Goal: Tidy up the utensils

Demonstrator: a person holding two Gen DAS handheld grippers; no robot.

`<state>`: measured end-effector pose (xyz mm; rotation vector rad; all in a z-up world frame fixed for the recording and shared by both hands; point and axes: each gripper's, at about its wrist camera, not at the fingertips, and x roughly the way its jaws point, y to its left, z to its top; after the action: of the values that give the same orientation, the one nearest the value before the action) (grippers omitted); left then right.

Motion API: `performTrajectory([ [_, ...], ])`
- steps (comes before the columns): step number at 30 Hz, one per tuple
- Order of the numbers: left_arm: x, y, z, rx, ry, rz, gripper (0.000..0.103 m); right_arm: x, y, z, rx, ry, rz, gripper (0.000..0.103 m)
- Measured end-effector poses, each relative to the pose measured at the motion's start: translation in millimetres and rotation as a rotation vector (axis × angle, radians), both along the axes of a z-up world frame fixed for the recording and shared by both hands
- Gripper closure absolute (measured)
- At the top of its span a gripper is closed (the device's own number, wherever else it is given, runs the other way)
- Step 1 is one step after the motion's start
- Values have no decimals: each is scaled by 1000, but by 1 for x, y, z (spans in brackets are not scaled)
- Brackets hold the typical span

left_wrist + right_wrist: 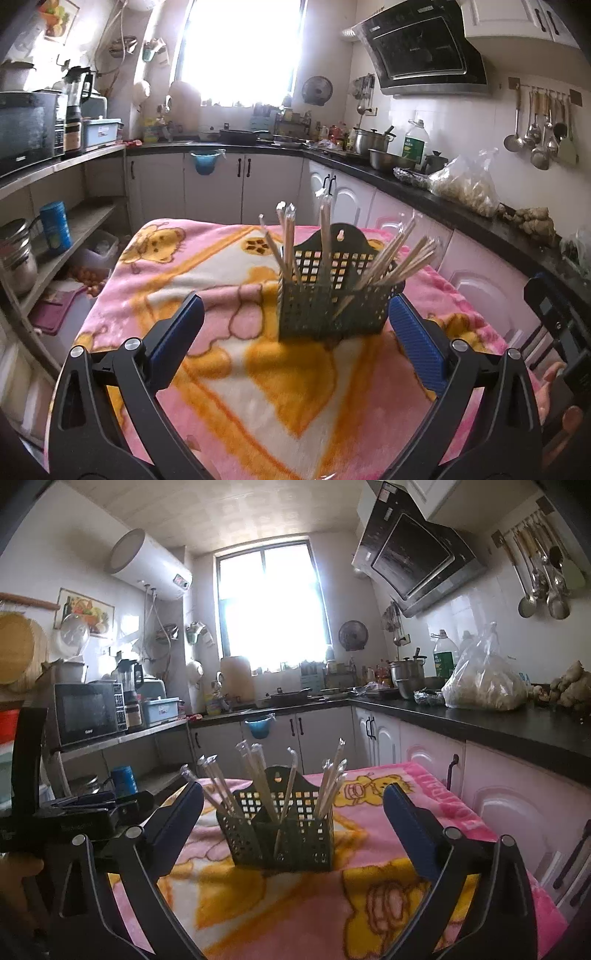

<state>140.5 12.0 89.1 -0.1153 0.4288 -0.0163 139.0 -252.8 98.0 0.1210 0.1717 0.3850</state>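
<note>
The holder (332,299) stands upright mid-blanket (229,387) with wrapped chopsticks (288,240) fanned out of its compartments, apparently all in. Your left gripper (295,332) and right gripper (293,827) are both spread wide and empty, just short of it. Draw straight back without brushing the leaning sticks.
</note>
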Motion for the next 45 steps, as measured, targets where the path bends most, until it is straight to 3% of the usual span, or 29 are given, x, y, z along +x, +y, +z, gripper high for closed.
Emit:
performTrajectory([
  [7, -26, 0, -22, 5, -5, -2, 11, -22, 4, -15, -38, 15, 16, 7],
  [18, -47, -6, -66, 16, 76, -24, 11, -48, 19, -58, -169, 146, -42, 6],
  [27, -61, -8, -91, -1, 101, -31, 11, -60, 13, -77, -148, 177, -73, 6],
  [45, -77, -8, -91, -19, 38, -47, 11, -68, 1, -82, -79, 160, -74, 6],
])
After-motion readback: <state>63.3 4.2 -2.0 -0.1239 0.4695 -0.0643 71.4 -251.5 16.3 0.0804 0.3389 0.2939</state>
